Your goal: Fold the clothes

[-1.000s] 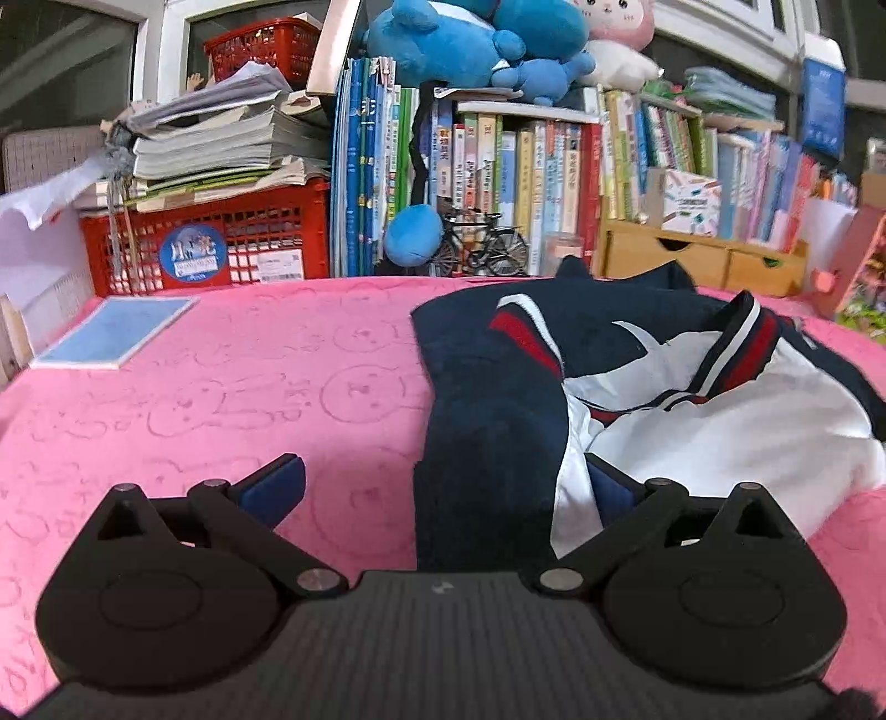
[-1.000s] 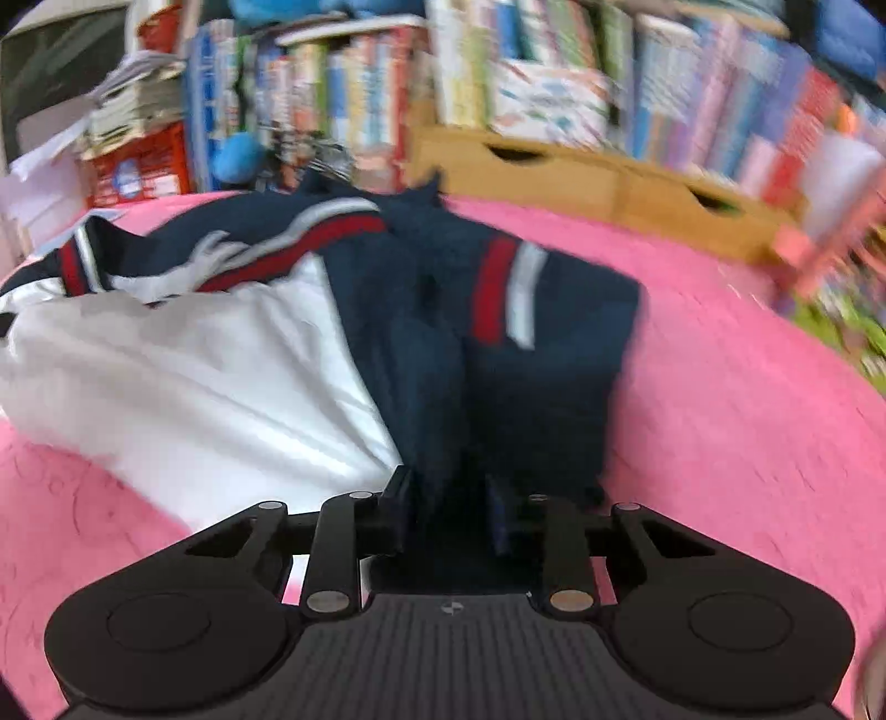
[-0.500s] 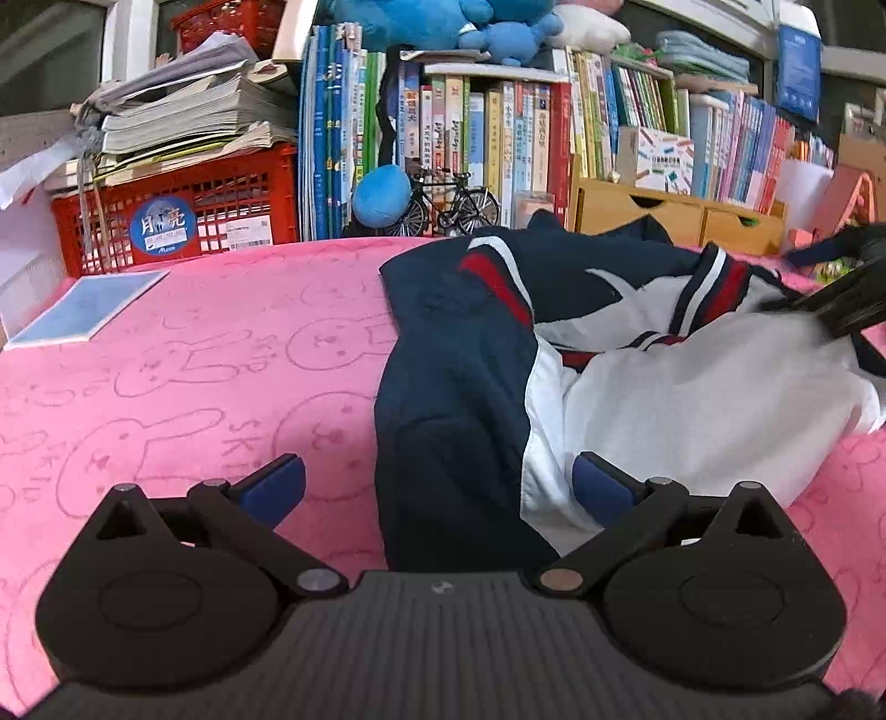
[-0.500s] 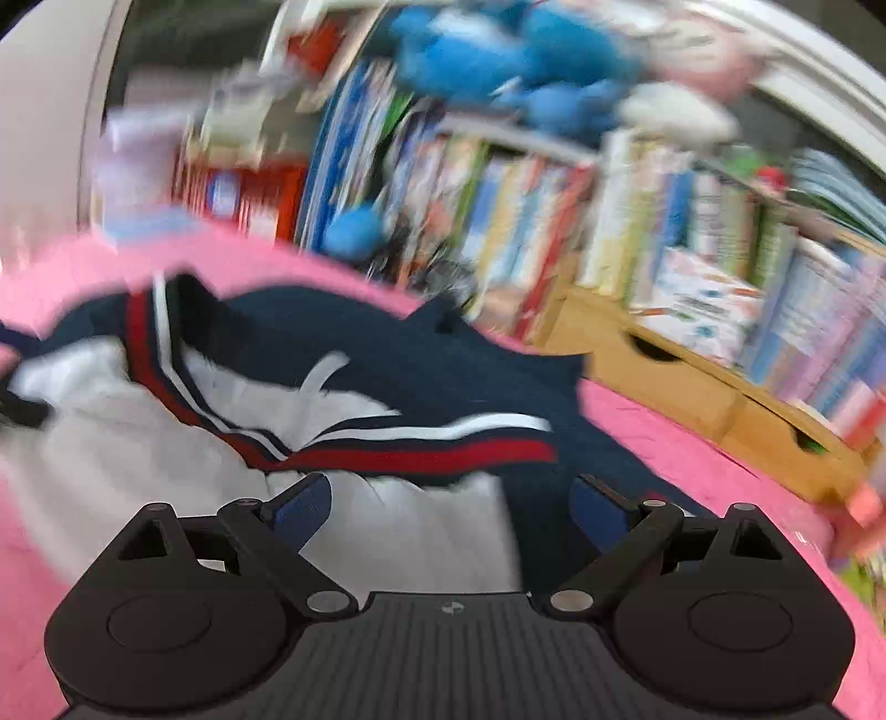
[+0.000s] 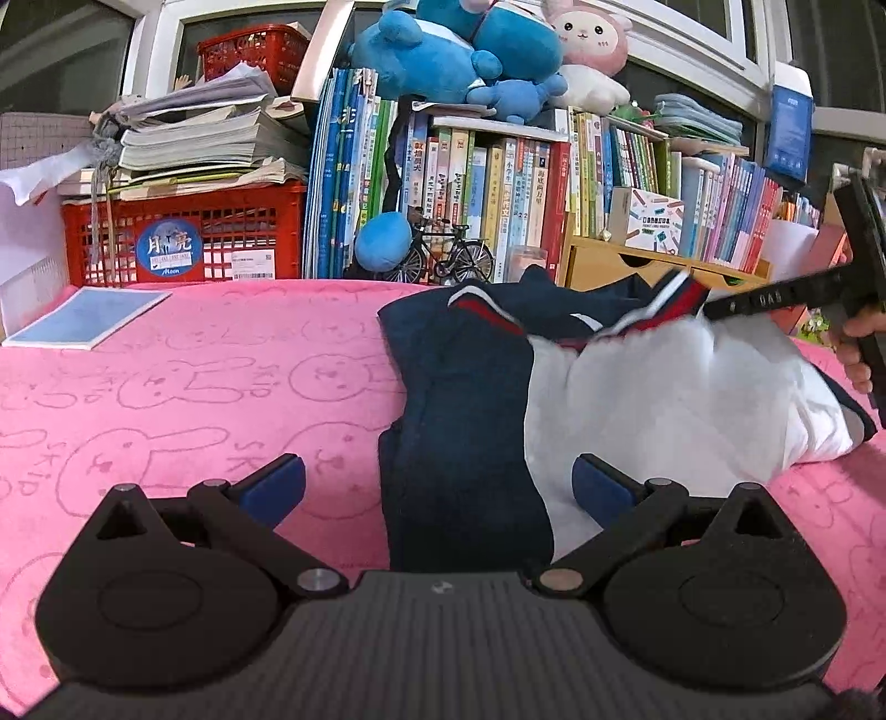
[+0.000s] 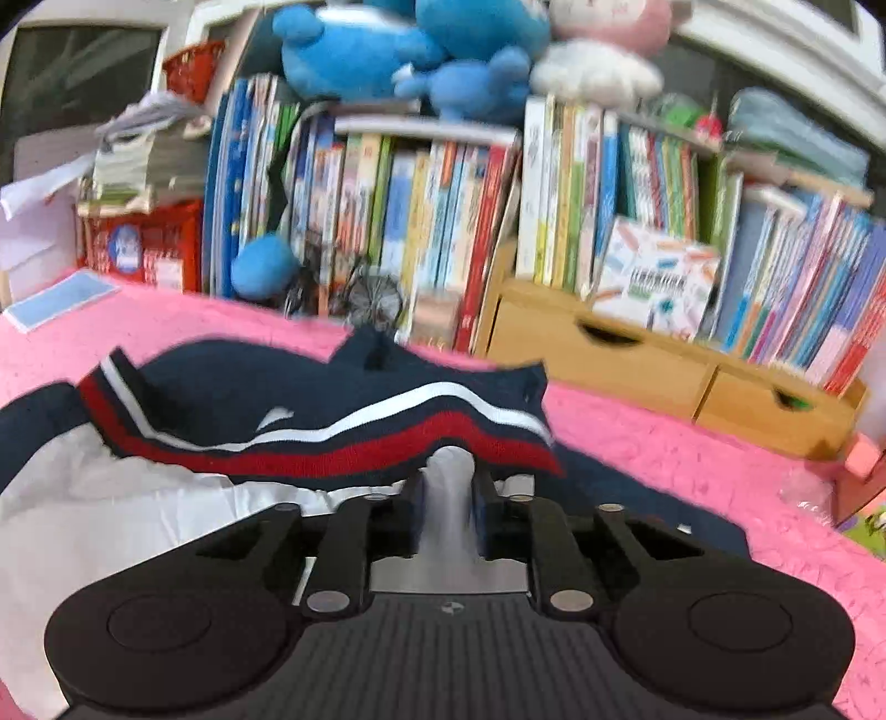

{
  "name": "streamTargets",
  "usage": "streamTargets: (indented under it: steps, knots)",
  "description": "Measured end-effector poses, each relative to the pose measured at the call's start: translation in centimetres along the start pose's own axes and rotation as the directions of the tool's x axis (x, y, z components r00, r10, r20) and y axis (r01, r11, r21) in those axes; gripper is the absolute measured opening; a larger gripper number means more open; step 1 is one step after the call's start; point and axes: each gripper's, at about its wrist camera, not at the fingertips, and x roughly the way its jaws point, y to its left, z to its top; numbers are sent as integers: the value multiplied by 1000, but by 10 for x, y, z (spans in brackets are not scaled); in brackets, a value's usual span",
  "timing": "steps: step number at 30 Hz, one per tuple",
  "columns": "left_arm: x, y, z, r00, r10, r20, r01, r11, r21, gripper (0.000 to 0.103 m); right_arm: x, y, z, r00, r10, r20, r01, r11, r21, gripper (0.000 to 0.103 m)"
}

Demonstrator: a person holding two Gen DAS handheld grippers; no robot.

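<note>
A navy and white jacket (image 5: 554, 387) with red and white stripes lies crumpled on the pink rabbit-print cloth (image 5: 194, 387). My left gripper (image 5: 437, 487) is open and low over the cloth, its fingers either side of the jacket's near navy edge. My right gripper (image 6: 448, 493) is shut on white jacket fabric (image 6: 448, 476) just below the striped band (image 6: 387, 437), lifting it slightly. The right gripper also shows in the left wrist view (image 5: 714, 307), at the jacket's far right.
Bookshelves with upright books (image 5: 498, 183), plush toys (image 5: 459, 50), a red crate (image 5: 183, 238) with papers and a wooden drawer box (image 6: 664, 365) line the back. A blue notebook (image 5: 88, 318) lies at the far left. A small bicycle model (image 5: 448, 257) stands behind the jacket.
My right gripper was shut on the navy sleeve, opened, moved left and is now shut on white fabric by the striped band. My left gripper backed off and rose a little, staying open.
</note>
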Motion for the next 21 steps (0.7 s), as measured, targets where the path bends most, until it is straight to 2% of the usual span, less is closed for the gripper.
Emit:
streamTargets:
  steps: [2, 4, 5, 7, 9, 11, 13, 14, 16, 19, 21]
  knots:
    - [0, 0, 0, 1000, 3, 0, -3, 1000, -3, 103, -3, -11, -4, 999, 43, 26, -44, 999, 23, 65]
    - [1, 0, 0, 1000, 1, -7, -2, 1000, -1, 103, -8, -26, -9, 996, 52, 74, -57, 996, 62, 84]
    - [2, 0, 0, 1000, 2, -12, -2, 1000, 0, 103, -9, -36, -11, 995, 35, 92, -43, 995, 85, 86]
    - [4, -1, 1, 1000, 2, -27, -2, 1000, 3, 103, -1, -52, -18, 997, -3, 71, -6, 993, 122, 86]
    - [6, -1, 2, 999, 4, -39, -4, 1000, 1, 103, 13, -63, -25, 1000, -18, 21, 15, 991, 134, 83]
    - [8, 0, 2, 999, 7, -51, -8, 1000, -6, 103, 26, -64, -34, 999, 37, -35, -32, 990, 137, 68]
    - [10, 1, 2, 998, 13, -65, -15, 1000, -19, 103, 35, -57, -40, 994, 68, -87, -57, 991, 120, 30]
    - [11, 2, 2, 997, 17, -70, -19, 999, -25, 103, 37, -51, -43, 993, 59, -106, -48, 994, 96, 22]
    - [10, 3, 2, 997, 30, -70, -33, 999, -38, 103, 23, -40, -42, 998, 23, -65, -21, 999, 36, 14]
    - [-1, 4, 5, 998, 64, -9, -64, 996, -54, 103, -3, -57, -45, 999, -26, -34, 28, 997, 73, 12]
    - [-12, 8, 21, 999, -2, 44, 4, 999, -41, 103, -20, -70, -48, 998, -59, -17, 60, 993, 106, 14]
